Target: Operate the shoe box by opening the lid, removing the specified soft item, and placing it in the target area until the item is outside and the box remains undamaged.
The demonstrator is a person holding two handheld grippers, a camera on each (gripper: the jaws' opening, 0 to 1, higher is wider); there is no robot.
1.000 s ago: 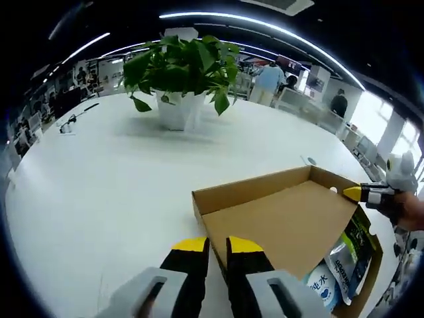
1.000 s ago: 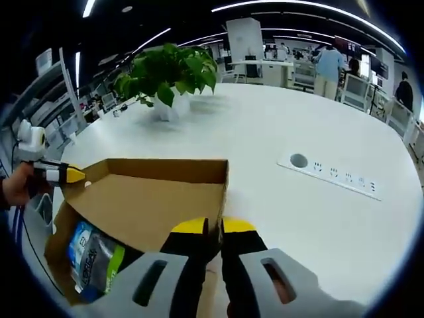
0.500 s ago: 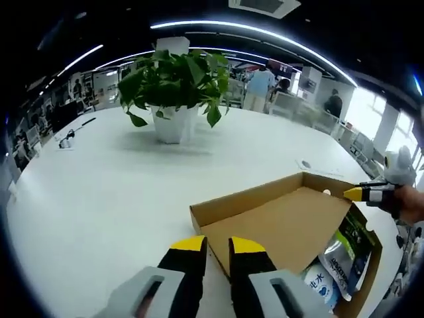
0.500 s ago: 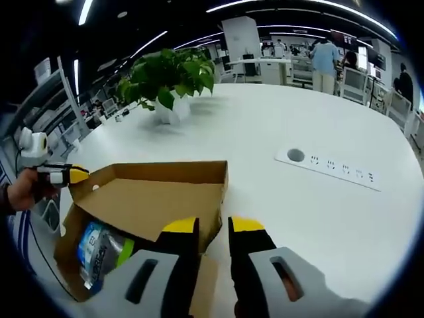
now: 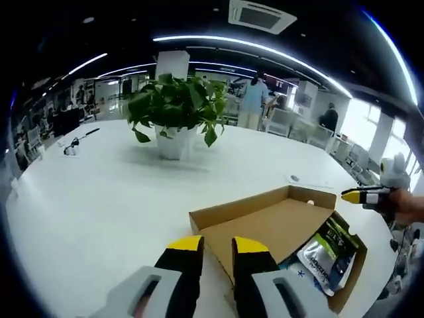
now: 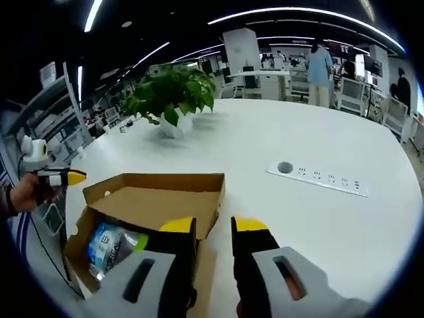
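Shoe box open on the white desk, both grippers clear of it.

The shoe box (image 5: 278,225) sat on the desk (image 5: 99,199) with its lid (image 6: 156,199) raised, a soft pouch (image 6: 114,244) lying inside. The left gripper (image 5: 215,246) and right gripper (image 6: 213,228) hovered just short of the box, jaws parted and empty. A potted plant (image 5: 175,109) stood well behind, a socket strip (image 6: 318,179) off to one side.
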